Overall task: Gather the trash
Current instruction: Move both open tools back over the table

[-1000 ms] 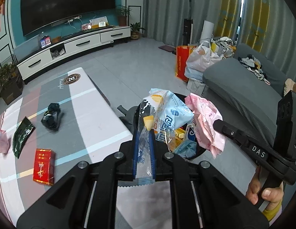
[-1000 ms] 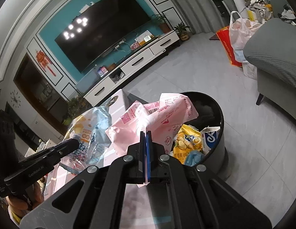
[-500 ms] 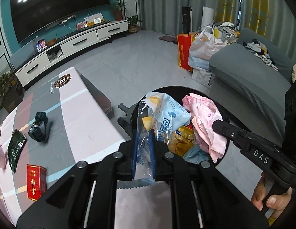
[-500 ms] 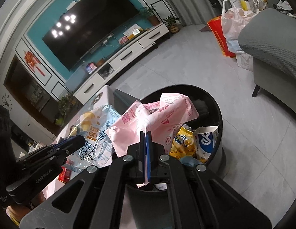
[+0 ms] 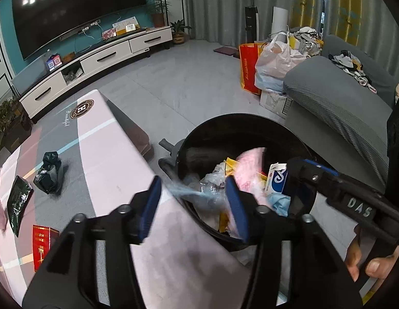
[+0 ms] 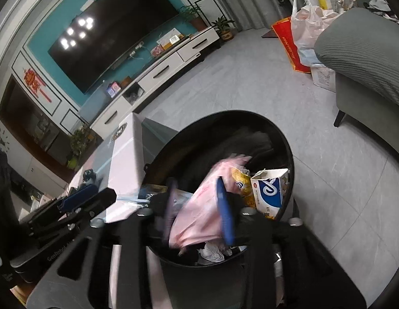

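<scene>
black bin (image 5: 199, 139) sits on the floor by the end of the table (image 5: 109, 159). both claws are wide apart over it: left gripper (image 5: 193, 204), right gripper (image 6: 199, 207). the blue bag (image 5: 199, 193) and pink bag (image 6: 199, 213) (both blurry) are in the bin's mouth.

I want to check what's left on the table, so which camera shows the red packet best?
The left wrist view. The red packet lies flat on the table at lower left, in plain sight beside a dark green wrapper. In the right wrist view, that part of the table is hidden behind the other gripper.
</scene>
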The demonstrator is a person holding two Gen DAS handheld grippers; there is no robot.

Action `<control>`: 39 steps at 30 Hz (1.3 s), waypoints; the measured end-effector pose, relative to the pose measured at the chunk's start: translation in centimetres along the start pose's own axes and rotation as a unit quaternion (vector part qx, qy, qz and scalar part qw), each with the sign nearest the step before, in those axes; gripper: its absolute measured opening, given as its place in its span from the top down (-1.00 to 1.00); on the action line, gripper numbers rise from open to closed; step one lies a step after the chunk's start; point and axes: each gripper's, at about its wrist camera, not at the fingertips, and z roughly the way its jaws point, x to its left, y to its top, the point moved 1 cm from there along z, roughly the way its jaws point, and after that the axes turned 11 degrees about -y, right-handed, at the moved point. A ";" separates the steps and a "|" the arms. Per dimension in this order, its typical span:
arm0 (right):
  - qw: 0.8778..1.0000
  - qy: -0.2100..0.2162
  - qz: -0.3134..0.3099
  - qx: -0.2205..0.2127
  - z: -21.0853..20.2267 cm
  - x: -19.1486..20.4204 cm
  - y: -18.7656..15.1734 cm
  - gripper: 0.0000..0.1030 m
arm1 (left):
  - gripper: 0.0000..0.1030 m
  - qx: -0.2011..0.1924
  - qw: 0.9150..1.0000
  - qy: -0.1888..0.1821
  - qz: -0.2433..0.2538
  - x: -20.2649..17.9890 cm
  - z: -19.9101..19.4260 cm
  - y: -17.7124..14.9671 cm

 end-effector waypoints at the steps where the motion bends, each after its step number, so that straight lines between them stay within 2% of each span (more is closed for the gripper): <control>1: 1.000 0.000 0.001 -0.002 -0.3 -0.2 0.0 0.23 | -0.12 -0.001 1.000 0.001 -0.001 0.2 -0.3 -0.2; 4: 1.000 0.002 0.002 0.000 -0.9 -0.7 -0.1 0.12 | -0.28 -0.003 1.000 0.005 -0.010 1.0 -1.2 -1.0; 7: 1.000 0.000 -0.006 0.005 -1.5 -0.6 -0.6 0.09 | -0.35 0.001 1.000 0.010 -0.025 2.3 -2.6 -2.5; 11: 1.000 0.004 -0.011 0.011 -2.5 -0.2 -1.3 -0.08 | -0.39 0.000 0.999 0.019 -0.048 4.0 -4.7 -4.8; 14: 1.000 0.005 -0.024 0.018 -3.1 0.5 -2.0 -0.11 | -0.46 -0.009 0.997 0.023 -0.072 5.5 -7.0 -6.9; 17: 0.999 0.007 -0.038 0.029 -3.4 1.7 -2.7 -0.22 | -0.50 -0.017 0.994 0.043 -0.098 7.6 -9.5 -9.1; 22: 0.996 0.017 -0.074 0.046 -3.9 4.9 -4.2 -0.31 | -0.59 -0.027 0.982 0.099 -0.160 12.1 -13.7 -13.2; 24: 0.994 0.021 -0.093 0.053 -3.9 6.5 -4.9 -0.43 | -0.61 -0.028 0.974 0.117 -0.192 13.9 -15.3 -15.2; 28: 0.988 0.035 -0.136 0.070 -3.9 9.9 -6.6 -0.62 | -0.75 -0.017 0.959 0.158 -0.236 16.5 -17.3 -18.3; 33: 0.975 0.051 -0.195 0.088 -3.5 15.0 -8.8 -0.87 | -0.85 -0.015 0.944 0.172 -0.280 18.5 -18.9 -21.4; 36: 0.968 0.057 -0.228 0.084 -3.3 17.3 -10.1 -0.93 | -0.91 -0.016 0.942 0.169 -0.291 19.0 -19.0 -22.3; 39: 0.964 0.060 -0.248 0.080 -3.1 18.8 -10.9 -0.93 | -0.93 -0.015 0.944 0.156 -0.290 19.3 -18.1 -22.0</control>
